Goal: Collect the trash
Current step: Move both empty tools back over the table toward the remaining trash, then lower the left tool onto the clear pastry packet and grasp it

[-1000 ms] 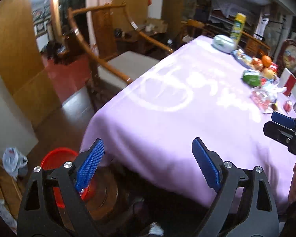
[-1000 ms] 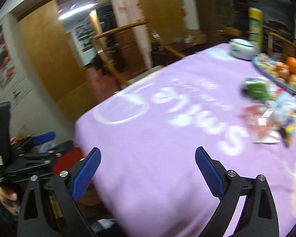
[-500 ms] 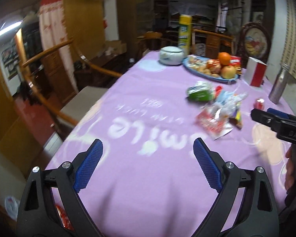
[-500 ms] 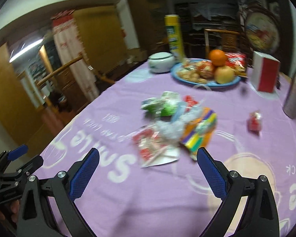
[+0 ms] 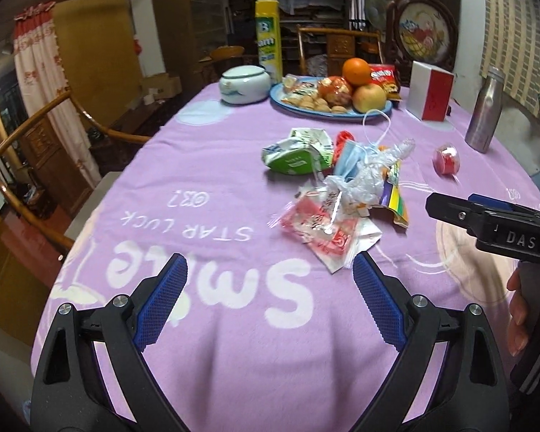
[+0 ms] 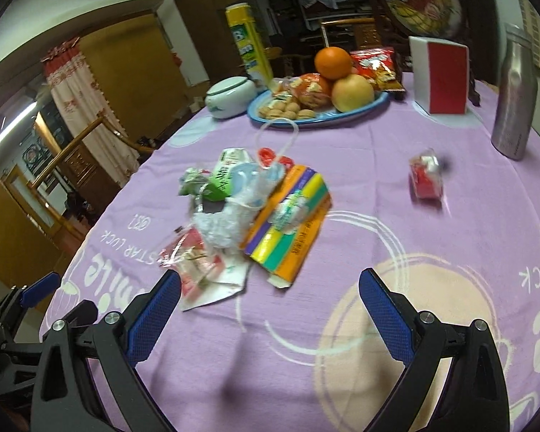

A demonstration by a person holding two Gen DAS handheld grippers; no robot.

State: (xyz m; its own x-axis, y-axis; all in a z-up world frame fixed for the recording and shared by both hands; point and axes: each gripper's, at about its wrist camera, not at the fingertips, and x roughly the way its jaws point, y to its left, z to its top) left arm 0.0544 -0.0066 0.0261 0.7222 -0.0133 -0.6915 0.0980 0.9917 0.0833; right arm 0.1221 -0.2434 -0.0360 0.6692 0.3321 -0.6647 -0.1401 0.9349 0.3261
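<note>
— In the middle of both frames, what lies there?

— The trash pile [image 5: 338,194]: a red-and-clear plastic wrapper [image 5: 320,226] nearest me, a crumpled clear bag [image 5: 363,180], a blue face mask [image 5: 349,158], a green-and-white pouch [image 5: 295,151] and a flattened striped carton [image 6: 288,223], all touching or overlapping. A small red packet [image 6: 426,180] sits apart, toward the right of the frame near the steel bottle [image 6: 514,93].

— And your tongs?

— My left tongs [image 5: 270,306] hang wide apart at the bottom of the frame, holding nothing, with the wrapper's corner just beyond the right tip. My right tongs [image 6: 270,316] are just as wide and empty, low over the bench [image 5: 205,342].

— So how far along are you?

— I judge it barely begun. Every scrap is on the cloth, nothing gripped, and I see no bin in either view.

— The surface?

— A lilac cloth printed "Smile" and "STAR LUCK", soft, so thin wrappers may slide. At the upper frame stand a blue plate of fruit and nuts [image 5: 280,97], a white lidded bowl [image 5: 244,84], a yellow canister [image 5: 269,39] and a red-and-white box [image 5: 432,95]. Wooden chairs [image 5: 36,136] and a patterned curtain [image 5: 46,82] fill the left edge.
</note>
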